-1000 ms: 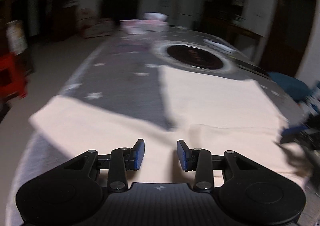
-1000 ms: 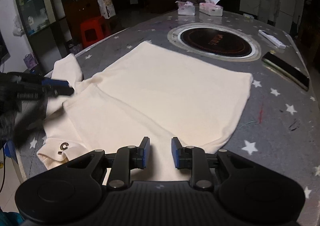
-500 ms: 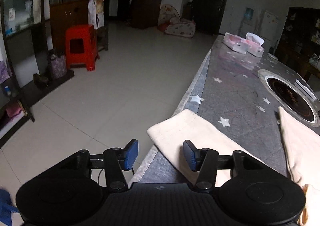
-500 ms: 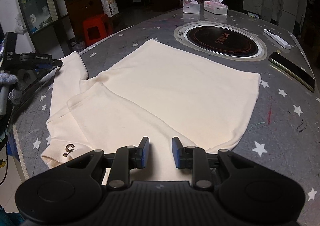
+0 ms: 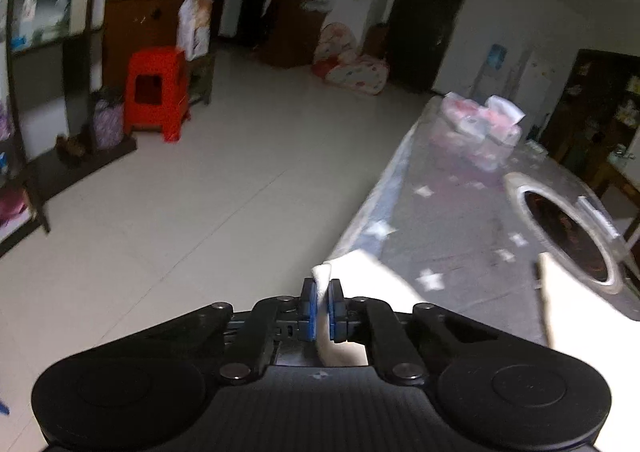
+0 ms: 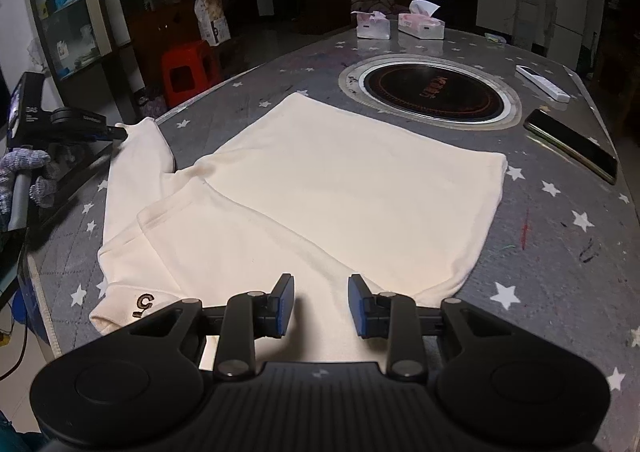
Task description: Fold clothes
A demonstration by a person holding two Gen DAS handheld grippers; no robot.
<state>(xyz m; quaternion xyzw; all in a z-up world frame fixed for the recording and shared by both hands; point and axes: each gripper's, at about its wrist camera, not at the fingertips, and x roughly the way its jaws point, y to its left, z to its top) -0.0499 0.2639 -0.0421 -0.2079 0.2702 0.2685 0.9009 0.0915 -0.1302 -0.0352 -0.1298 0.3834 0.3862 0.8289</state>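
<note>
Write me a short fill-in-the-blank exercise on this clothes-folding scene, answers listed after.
1. The left gripper is shut on the cream shirt's ____.
2. The right gripper hovers over the shirt with its jaws ____.
3. The black phone lies to the ____ of the round black hotplate.

Answers: sleeve; open; right

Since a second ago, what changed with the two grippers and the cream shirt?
The left gripper swung left from over the cream cotton shirt to its outstretched sleeve at the table edge, and its open fingers closed on the sleeve end. The right gripper stayed over the near hem; its gap looks somewhat wider. The shirt body, black phone and two tissue boxes kept their places on the grey star-print tablecloth.
</note>
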